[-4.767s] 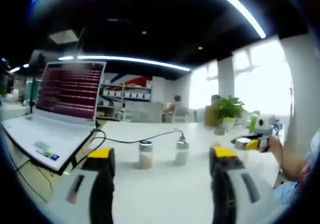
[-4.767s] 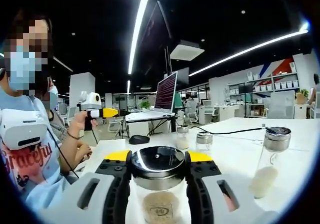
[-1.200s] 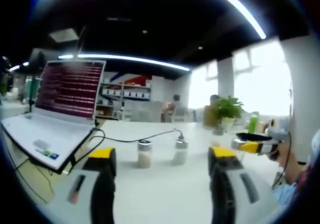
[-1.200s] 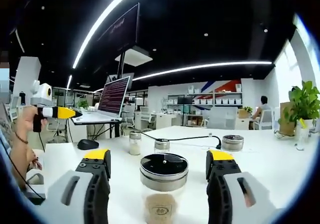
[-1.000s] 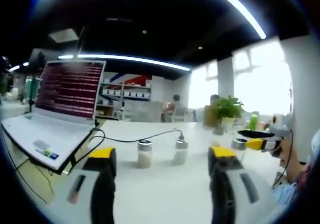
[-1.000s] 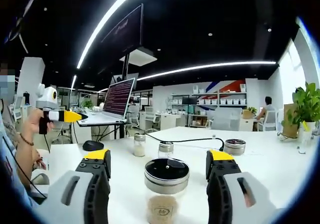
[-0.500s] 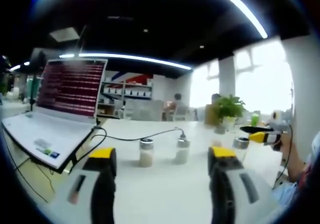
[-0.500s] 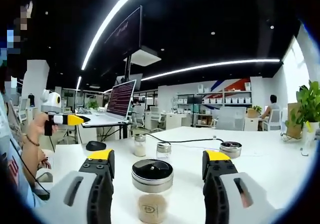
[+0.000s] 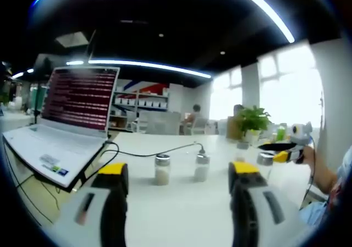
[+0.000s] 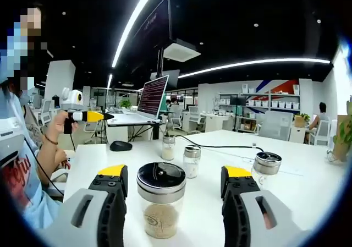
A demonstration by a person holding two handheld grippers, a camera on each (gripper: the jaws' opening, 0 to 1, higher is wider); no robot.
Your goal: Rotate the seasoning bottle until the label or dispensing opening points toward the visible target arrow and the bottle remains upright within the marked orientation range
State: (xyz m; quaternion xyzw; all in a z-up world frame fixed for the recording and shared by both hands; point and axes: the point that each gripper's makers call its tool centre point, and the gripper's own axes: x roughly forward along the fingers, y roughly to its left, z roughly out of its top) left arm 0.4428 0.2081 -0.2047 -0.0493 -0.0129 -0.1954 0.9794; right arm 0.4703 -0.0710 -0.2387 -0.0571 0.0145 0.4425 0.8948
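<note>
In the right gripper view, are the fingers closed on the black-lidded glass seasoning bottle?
No: the black-lidded glass seasoning bottle stands between the right gripper fingers with clear gaps on both sides.

Both grippers are spread wide with nothing clamped. The left gripper (image 9: 177,175) is held level over the counter, and the right gripper (image 10: 173,182) sits the same way. A hand (image 10: 56,127) holds the left one up from the side.

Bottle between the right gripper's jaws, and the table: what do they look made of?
Bottle: body looks like clear glass, possibly plastic, since the pale granules inside show through; the cap looks like metal, a shiny silver rim around a glossy dark top. Table: smooth white surface, probably laminate, with a slight sheen.
</note>
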